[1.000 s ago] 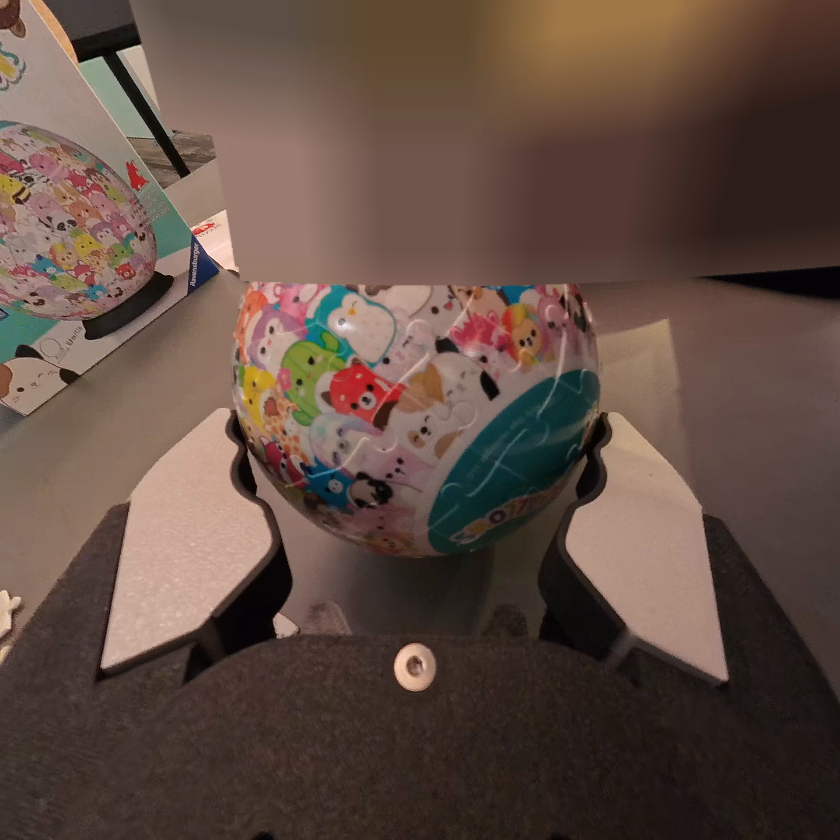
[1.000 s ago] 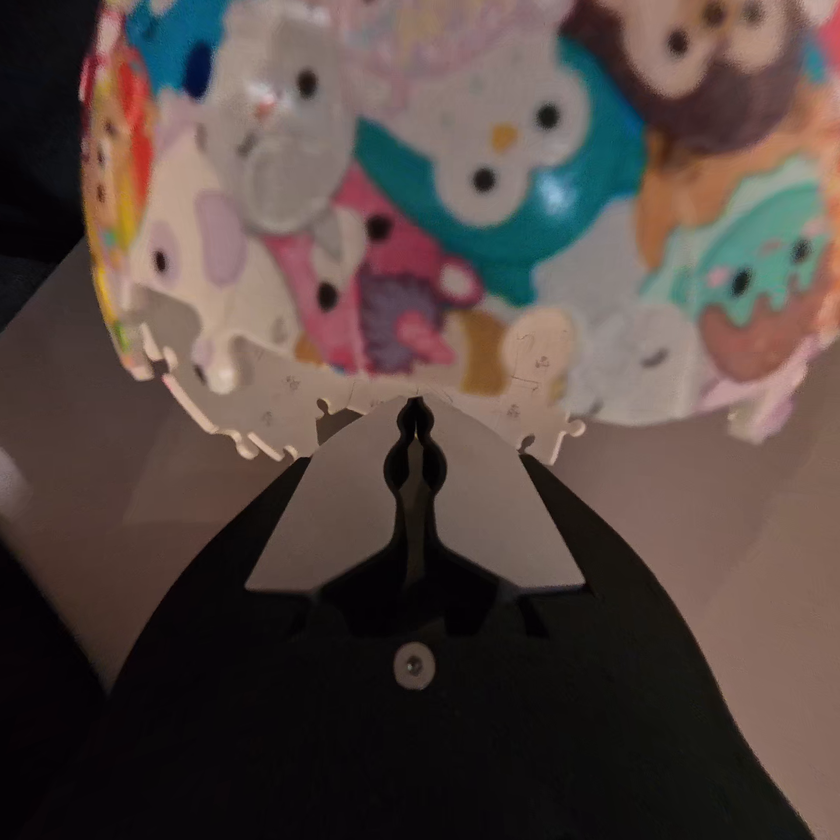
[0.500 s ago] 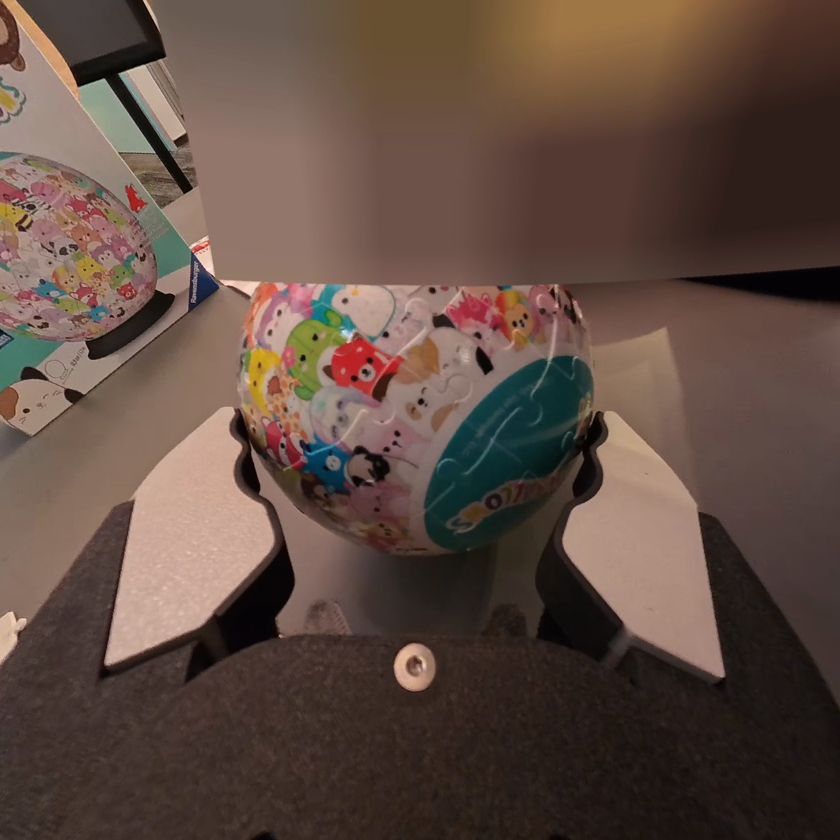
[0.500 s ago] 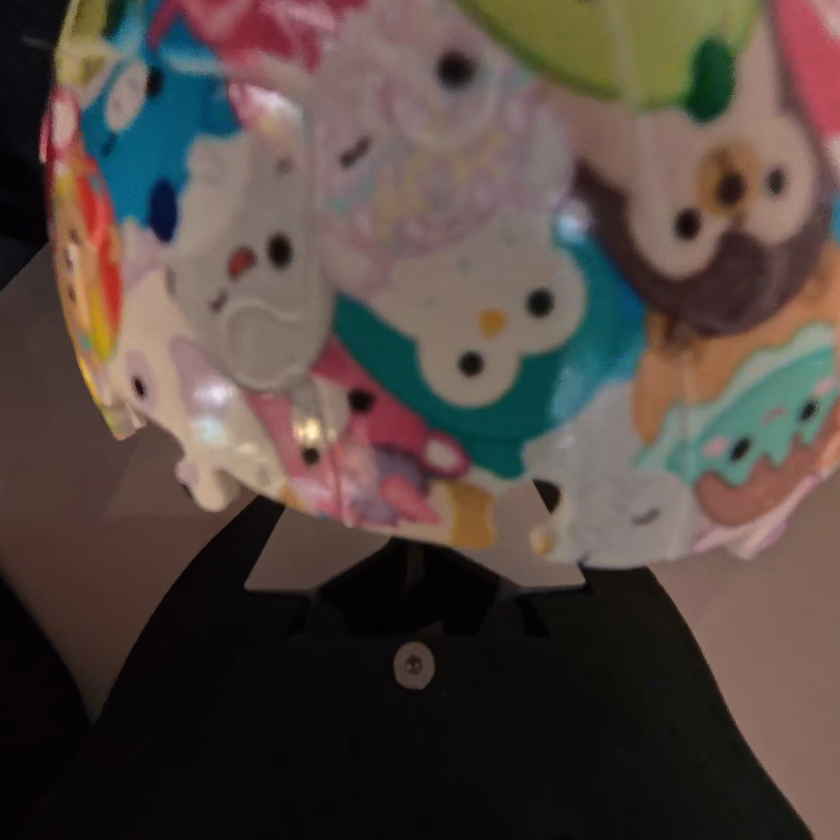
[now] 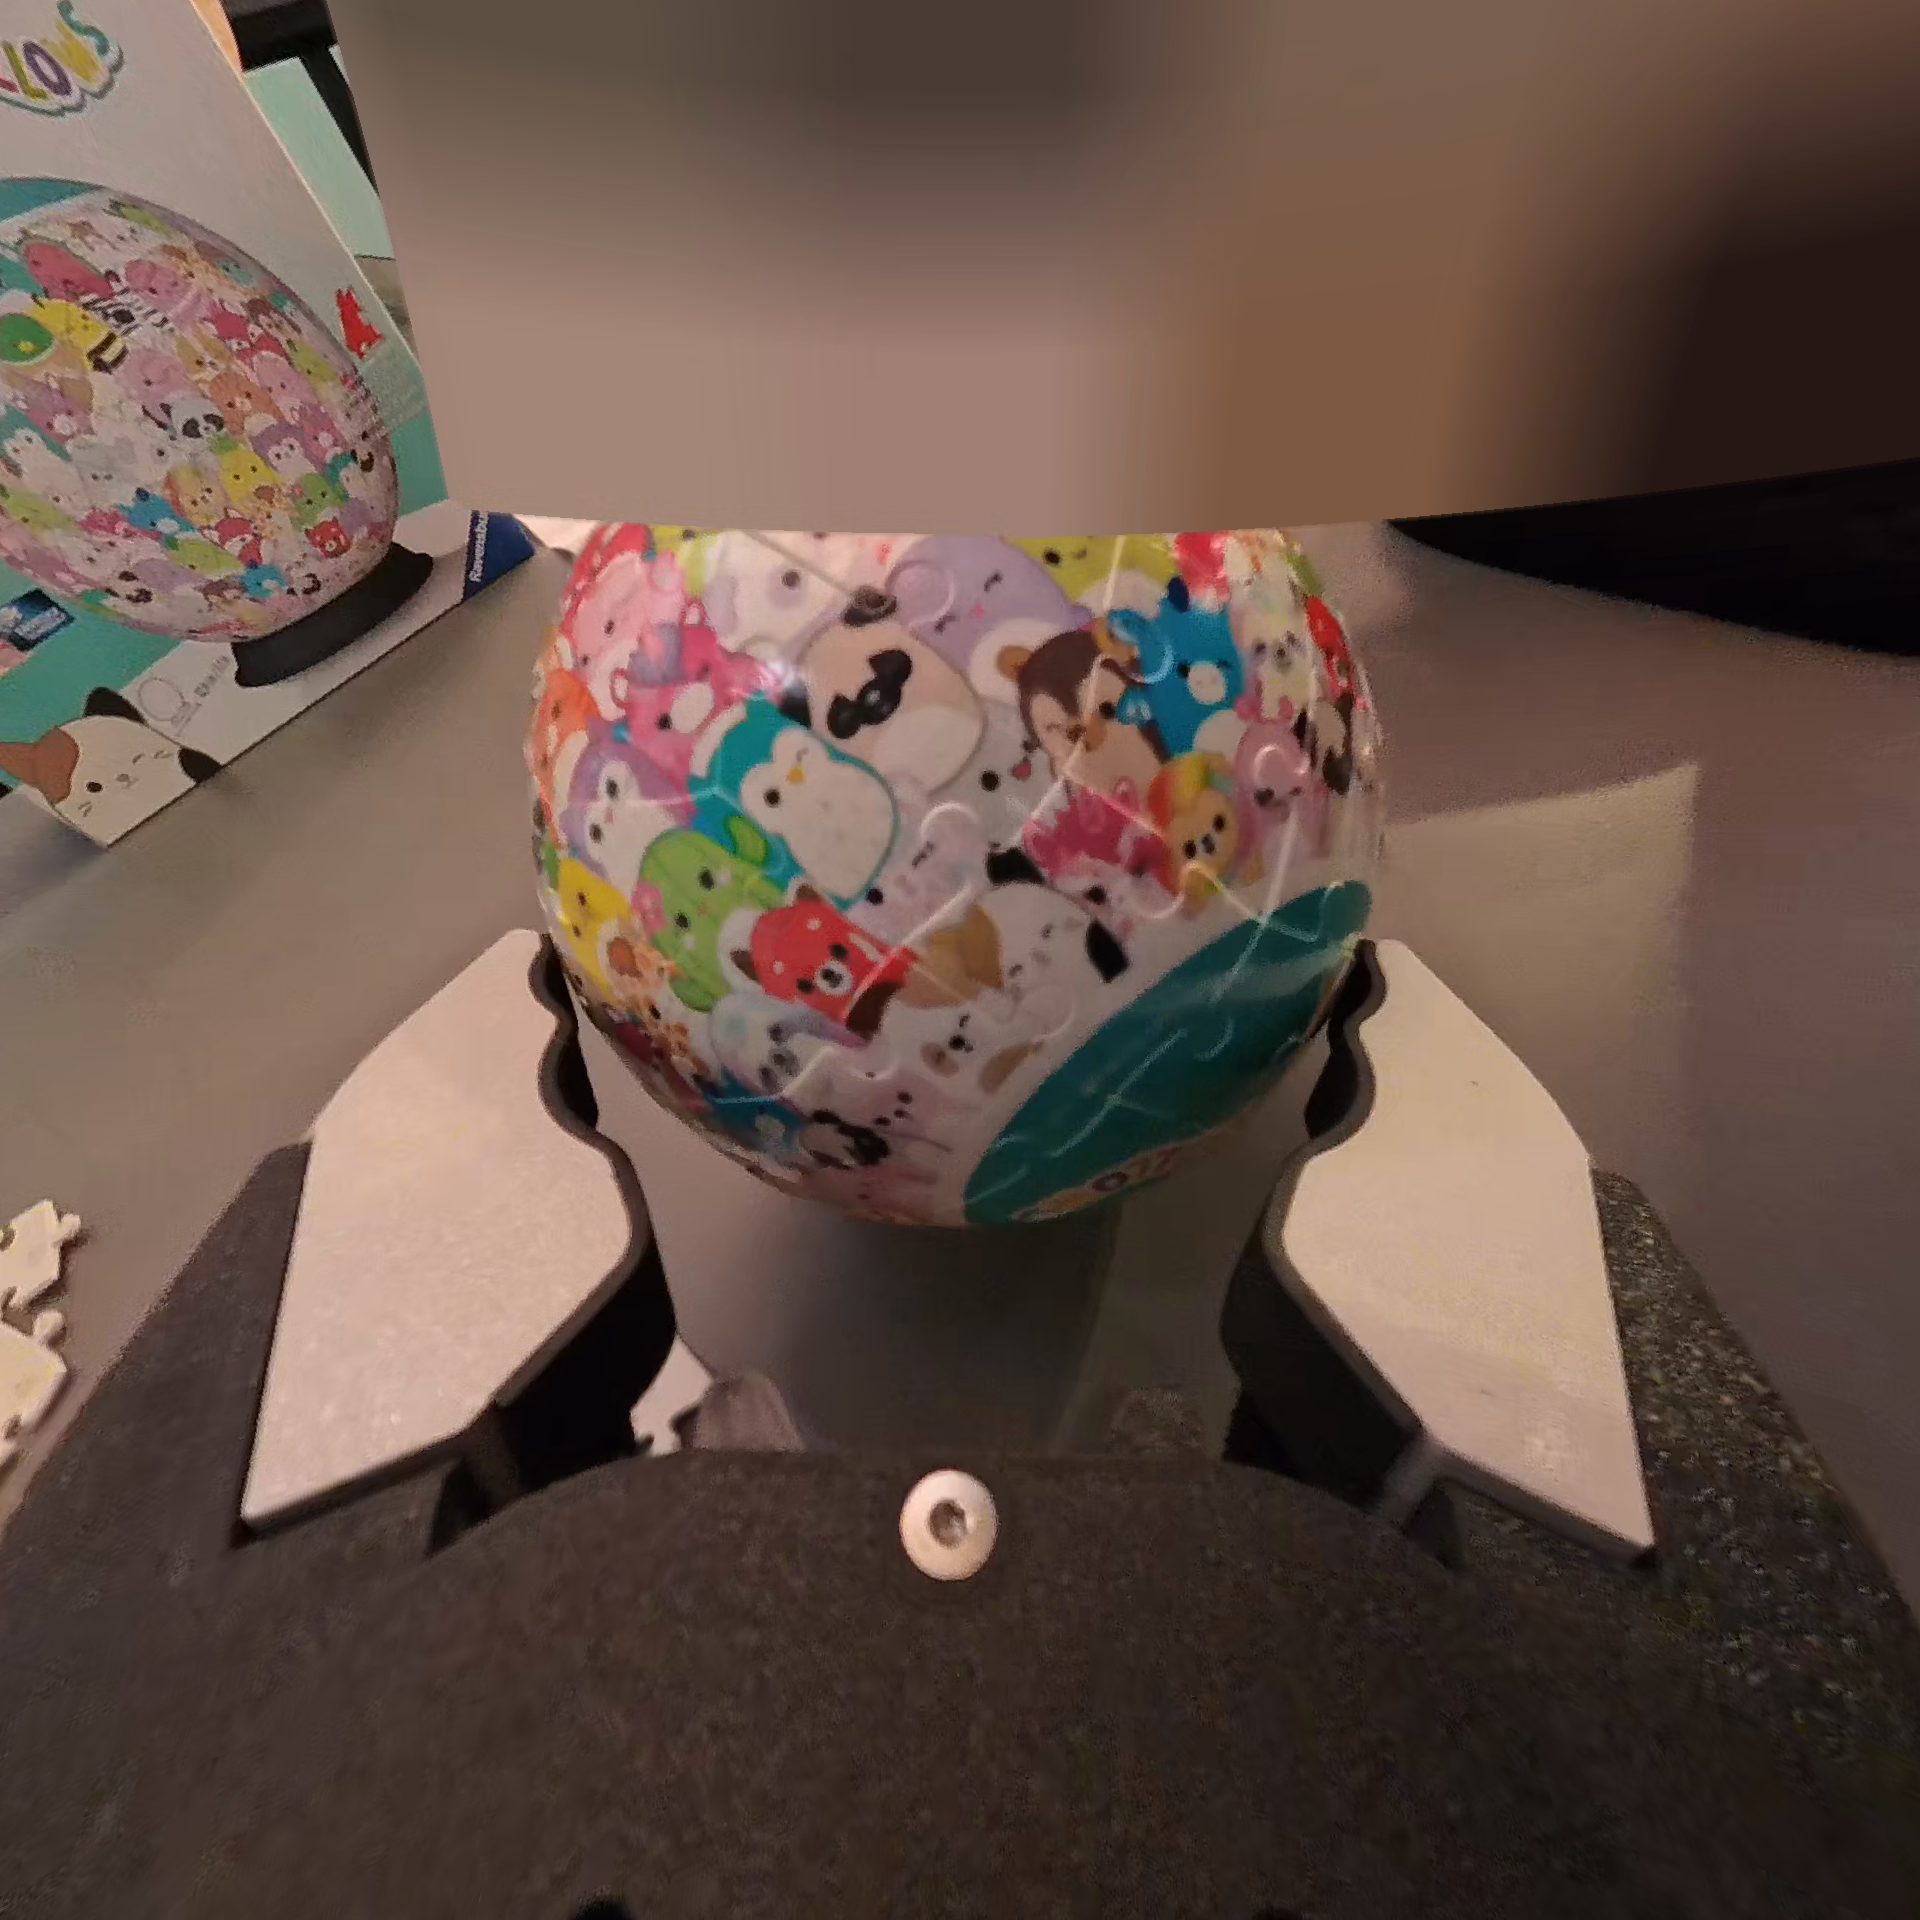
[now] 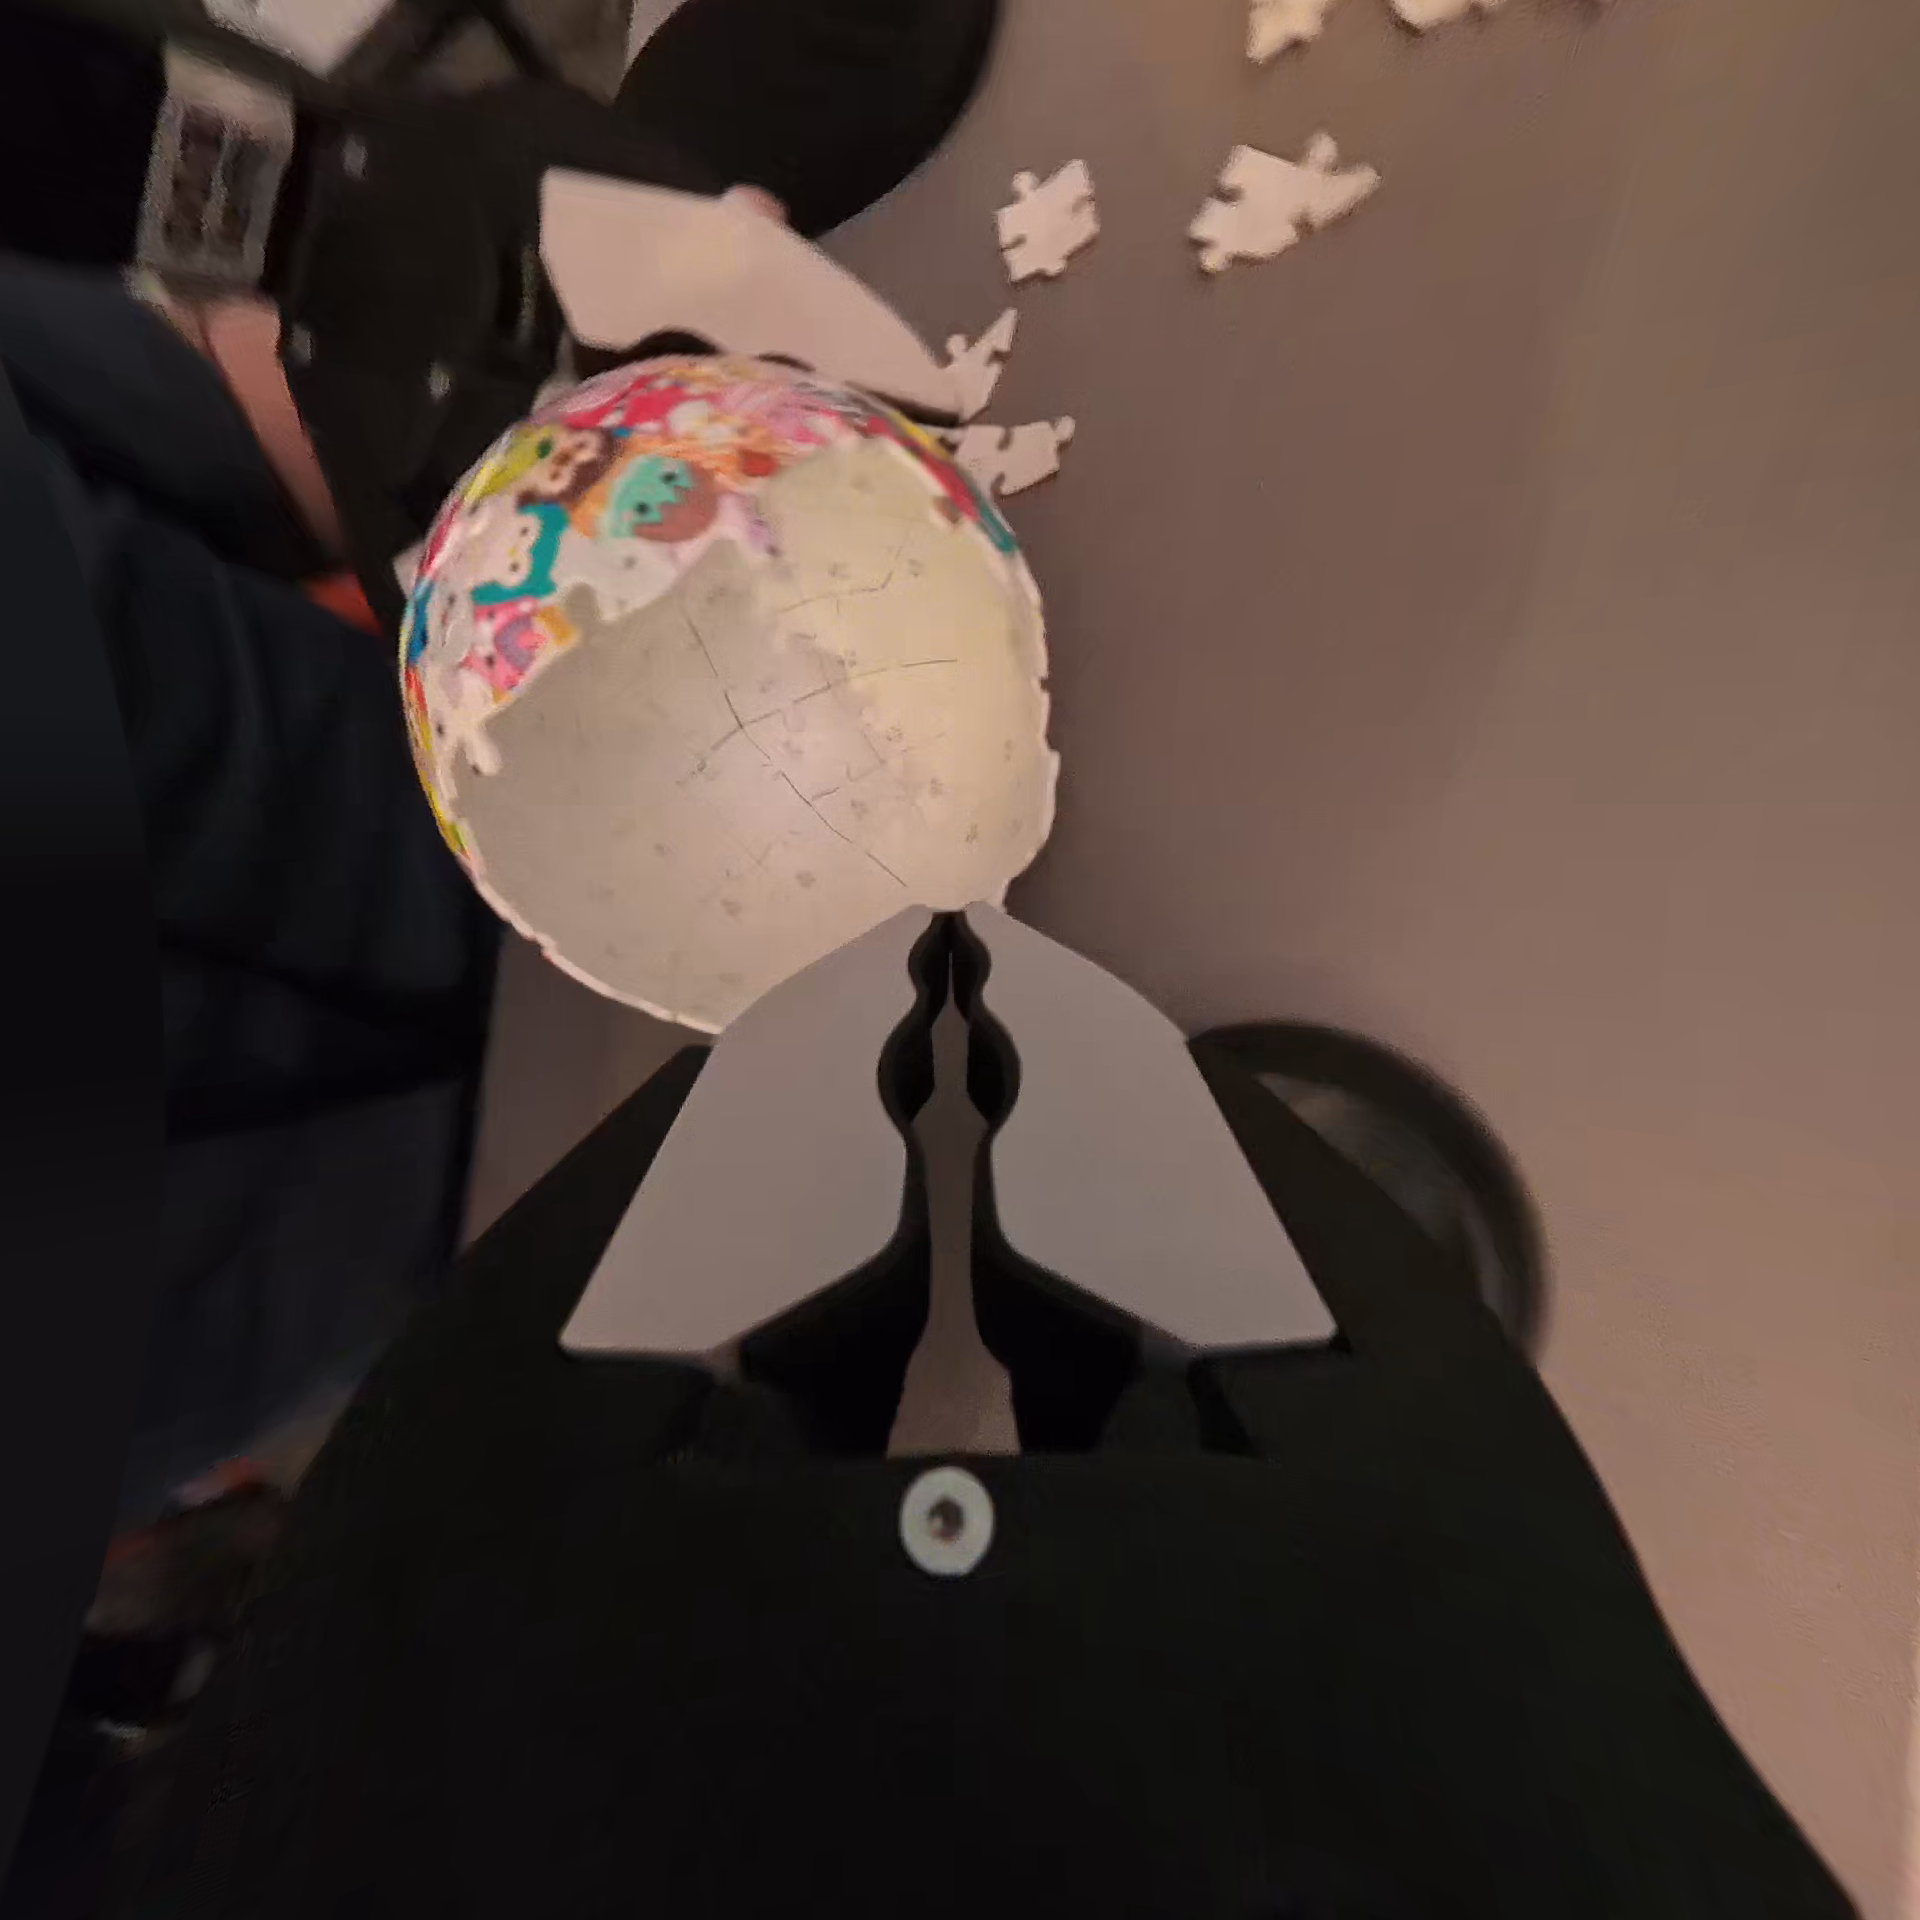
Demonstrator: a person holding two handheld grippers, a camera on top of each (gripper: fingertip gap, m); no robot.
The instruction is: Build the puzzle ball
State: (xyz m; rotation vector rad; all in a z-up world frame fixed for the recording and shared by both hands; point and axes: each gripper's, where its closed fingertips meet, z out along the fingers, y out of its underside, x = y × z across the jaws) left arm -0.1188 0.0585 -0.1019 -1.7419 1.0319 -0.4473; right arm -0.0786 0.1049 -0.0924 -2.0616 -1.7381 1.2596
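**Inspector:** Grey tabletop [image 5: 1558,935], dim light; a printed cardboard puzzle box [image 5: 177,499] stands at the far left, loose white jigsaw pieces [image 6: 1283,203] lie scattered beyond, and a dark round stand [image 6: 1403,1164] sits near your right claw. Where is the work?

**Assistant:** Between your tools. The colourful, part-built hollow plastic puzzle ball [image 5: 956,873] sits between the spread fingers of your left gripper [image 5: 954,966], both tips pressed on its flanks. It seems slightly clear of the table, though I cannot say for sure.

**Inspector:** And the right gripper [image 6: 951,920]?

**Assistant:** Its jaws are pressed together, tips at the ball's jagged open rim. Whether they pinch that edge or a single piece, I cannot tell.

**Inspector:** Handling?

**Assistant:** I judge it light, glossy and slippery, a thin shell of interlocked pieces. With one side open to the white interior [image 6: 748,748], it will likely flex or pop apart if squeezed. Hold it across the widest finished band, gently, and keep off the ragged rim.
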